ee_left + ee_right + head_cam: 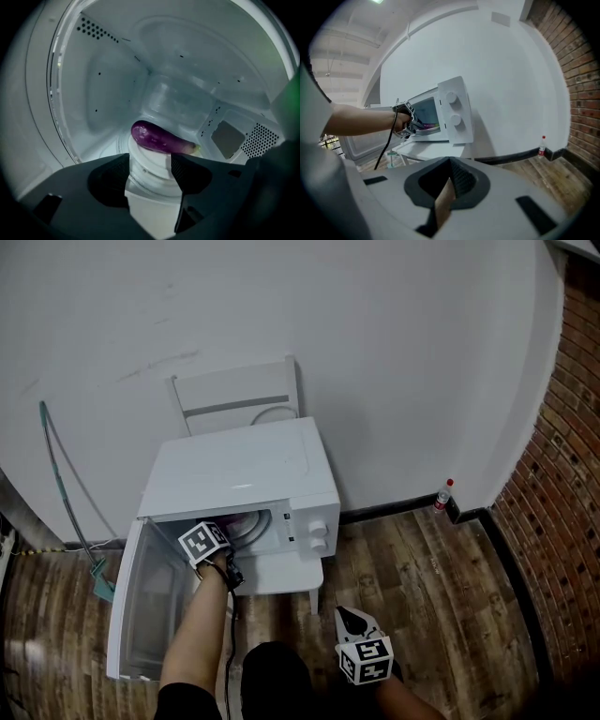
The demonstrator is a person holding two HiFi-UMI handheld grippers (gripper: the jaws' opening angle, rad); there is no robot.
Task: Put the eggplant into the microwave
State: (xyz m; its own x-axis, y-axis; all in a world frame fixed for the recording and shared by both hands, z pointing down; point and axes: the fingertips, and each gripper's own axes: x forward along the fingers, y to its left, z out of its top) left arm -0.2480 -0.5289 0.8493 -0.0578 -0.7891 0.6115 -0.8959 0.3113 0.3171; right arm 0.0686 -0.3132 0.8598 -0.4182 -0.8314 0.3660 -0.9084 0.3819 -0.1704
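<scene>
Two handheld grippers in play, one busy and one idle. White countertop microwave oven sat on a small white table, its door swung wide to the left. Left gripper was reaching into the cavity; its jaws stood well apart, released, with nothing pinched between the pads. Glossy purple eggplant, long and slim with a pale green stem end pointing right, lay on its side on the white round turntable at the middle of the oven floor, just beyond the jaw tips and clear of both of them. No contact between jaw and eggplant that I could make out.

Right gripper hung low to the right, out over the wooden floor and well away from the oven; its jaws were drawn together at the tips and empty.

Judgement: placing step looked essentially done, with the eggplant inside and let go. Next move would call for backing the left gripper straight out through the opening without brushing the eggplant or the turntable rim. Door remained open; the task does not ask for closing it, but if wanted, either gripper would have to push the outer edge round
</scene>
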